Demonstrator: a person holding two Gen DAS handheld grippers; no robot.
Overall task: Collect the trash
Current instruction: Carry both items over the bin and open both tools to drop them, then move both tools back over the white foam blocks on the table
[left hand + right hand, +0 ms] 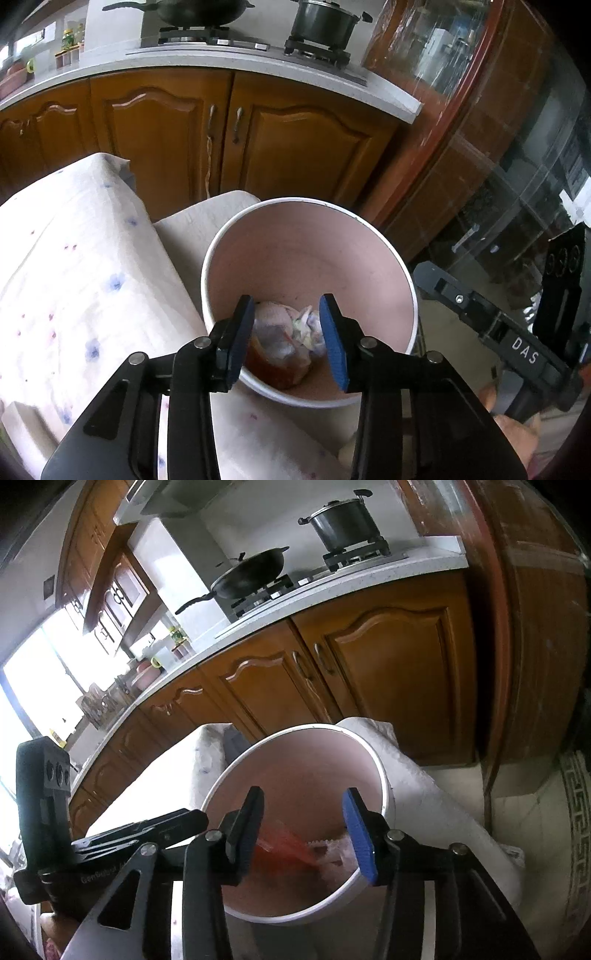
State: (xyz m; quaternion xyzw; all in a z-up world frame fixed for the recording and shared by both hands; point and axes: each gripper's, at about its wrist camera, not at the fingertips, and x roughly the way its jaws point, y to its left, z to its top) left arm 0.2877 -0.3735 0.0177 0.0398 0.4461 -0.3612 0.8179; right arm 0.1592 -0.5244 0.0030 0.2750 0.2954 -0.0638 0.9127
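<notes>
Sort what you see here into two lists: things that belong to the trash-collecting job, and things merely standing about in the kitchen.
Part of the job:
- pink bin
- crumpled wrappers lying in it
- red wrapper
- left hand-held gripper, open
- right hand-held gripper, open

Just standing about:
- wok
- lidded pot
- gas hob
- cupboard doors
- floral cloth

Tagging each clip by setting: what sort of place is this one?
A home kitchen, most likely: a gas stove on a white countertop carries a wok and a lidded pot, with wooden cabinet doors below. A pink trash bin stands in front.
</notes>
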